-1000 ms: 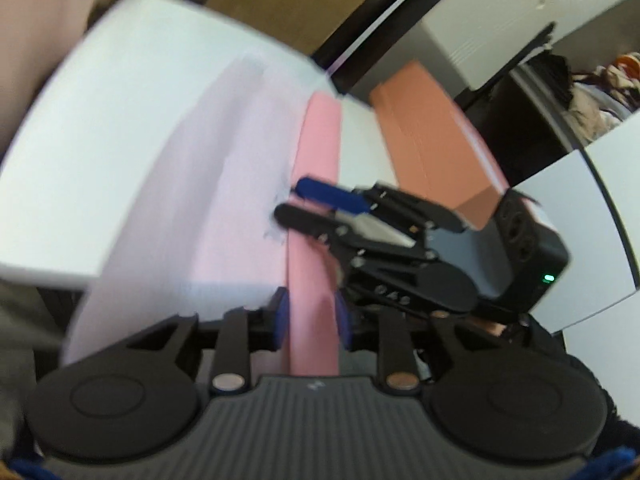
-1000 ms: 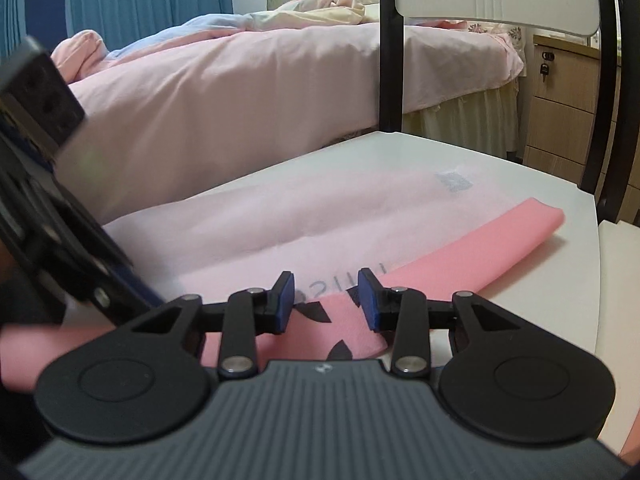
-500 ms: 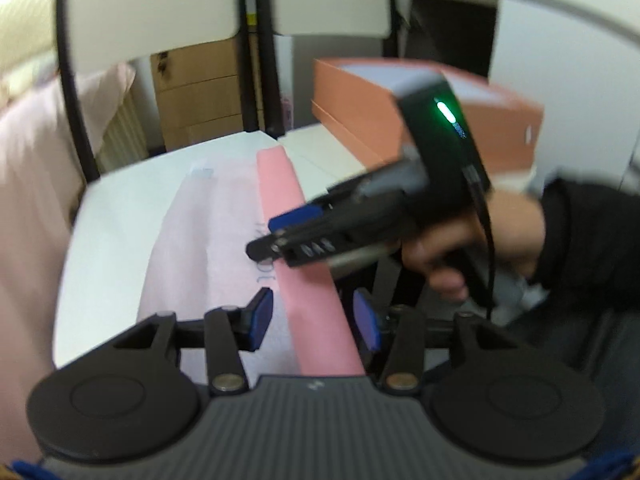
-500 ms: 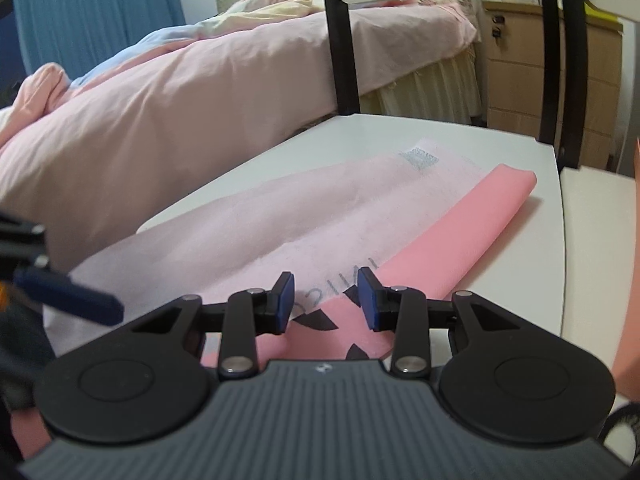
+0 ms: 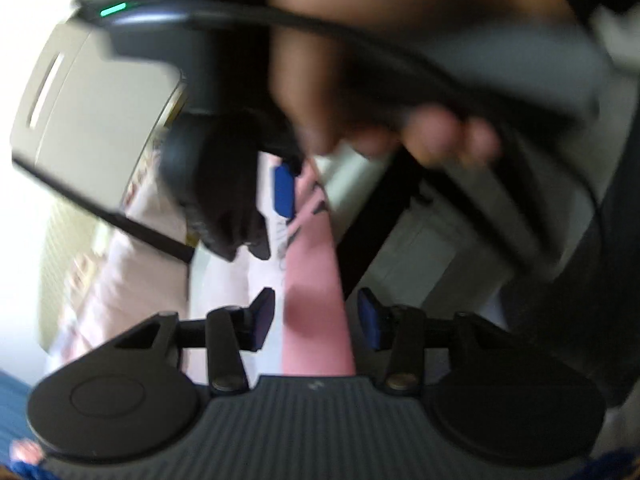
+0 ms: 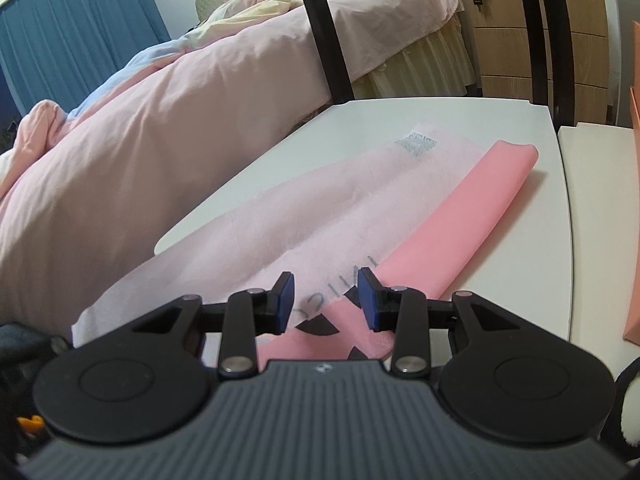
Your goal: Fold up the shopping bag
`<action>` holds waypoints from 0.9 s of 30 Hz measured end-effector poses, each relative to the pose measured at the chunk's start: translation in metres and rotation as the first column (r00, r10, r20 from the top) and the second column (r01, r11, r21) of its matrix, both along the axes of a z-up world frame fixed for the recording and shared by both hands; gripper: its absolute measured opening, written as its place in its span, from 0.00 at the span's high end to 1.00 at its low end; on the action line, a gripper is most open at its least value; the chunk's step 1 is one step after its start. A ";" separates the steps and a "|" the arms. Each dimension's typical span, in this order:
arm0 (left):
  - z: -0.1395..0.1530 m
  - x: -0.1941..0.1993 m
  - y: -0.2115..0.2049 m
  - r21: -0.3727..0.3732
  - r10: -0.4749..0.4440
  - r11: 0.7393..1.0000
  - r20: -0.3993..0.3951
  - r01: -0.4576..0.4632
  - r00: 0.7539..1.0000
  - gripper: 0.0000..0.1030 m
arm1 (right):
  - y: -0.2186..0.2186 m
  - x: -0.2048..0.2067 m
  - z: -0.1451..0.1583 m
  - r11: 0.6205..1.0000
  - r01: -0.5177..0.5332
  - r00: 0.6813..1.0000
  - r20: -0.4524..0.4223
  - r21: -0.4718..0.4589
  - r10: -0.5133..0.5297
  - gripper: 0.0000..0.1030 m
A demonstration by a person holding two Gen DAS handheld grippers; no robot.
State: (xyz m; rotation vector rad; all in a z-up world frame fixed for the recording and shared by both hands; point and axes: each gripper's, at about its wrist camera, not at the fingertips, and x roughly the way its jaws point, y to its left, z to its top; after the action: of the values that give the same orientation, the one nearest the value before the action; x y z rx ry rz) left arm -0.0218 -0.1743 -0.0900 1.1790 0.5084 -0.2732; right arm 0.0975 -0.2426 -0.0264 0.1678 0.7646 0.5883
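Pale pink plastic shopping bag (image 6: 280, 216) with a folded salmon-pink edge lies flat on the white table (image 6: 440, 120); left tool (image 5: 316, 316) and right tool (image 6: 326, 300) hover with jaws apart, gripping nothing.

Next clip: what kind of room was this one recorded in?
Most likely a bedroom at home. A bed under a rumpled pink duvet runs along the white table, a wooden chest of drawers with a key in its lock stands behind, and blue curtains hang at the back.

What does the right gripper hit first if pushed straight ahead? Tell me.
Probably the pink shopping bag lying on the white table: the right gripper points down at its printed near end, with nothing between, though the gap is unclear.
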 end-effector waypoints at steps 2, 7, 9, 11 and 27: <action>-0.010 0.002 0.001 0.053 -0.013 0.999 0.011 0.012 1.000 0.58 | -0.002 0.000 0.000 1.000 -0.001 1.000 -0.004 0.009 0.001 0.64; -0.003 0.016 0.014 0.035 -0.014 0.999 -0.014 0.015 1.000 0.73 | -0.005 0.002 0.000 1.000 -0.004 1.000 -0.015 0.021 0.005 0.65; 0.010 0.024 0.022 -0.036 -0.005 0.999 -0.064 0.003 0.998 0.81 | -0.005 0.002 0.000 1.000 -0.007 1.000 -0.014 0.023 0.007 0.65; 0.024 0.034 0.030 -0.124 0.002 0.992 -0.123 -0.017 0.992 0.91 | -0.006 0.002 0.000 1.000 -0.007 1.000 -0.008 0.023 0.007 0.65; 0.040 0.140 0.156 -0.655 -0.212 0.553 -0.709 -0.515 0.673 0.96 | -0.029 -0.012 0.029 0.996 -0.040 0.965 0.262 0.086 0.017 0.61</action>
State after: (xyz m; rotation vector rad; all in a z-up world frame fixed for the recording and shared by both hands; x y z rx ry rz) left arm 0.1178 -0.0180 -0.0501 -0.0149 1.0551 -0.7483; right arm 0.0855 -0.2712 0.0024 0.1588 0.4857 0.6581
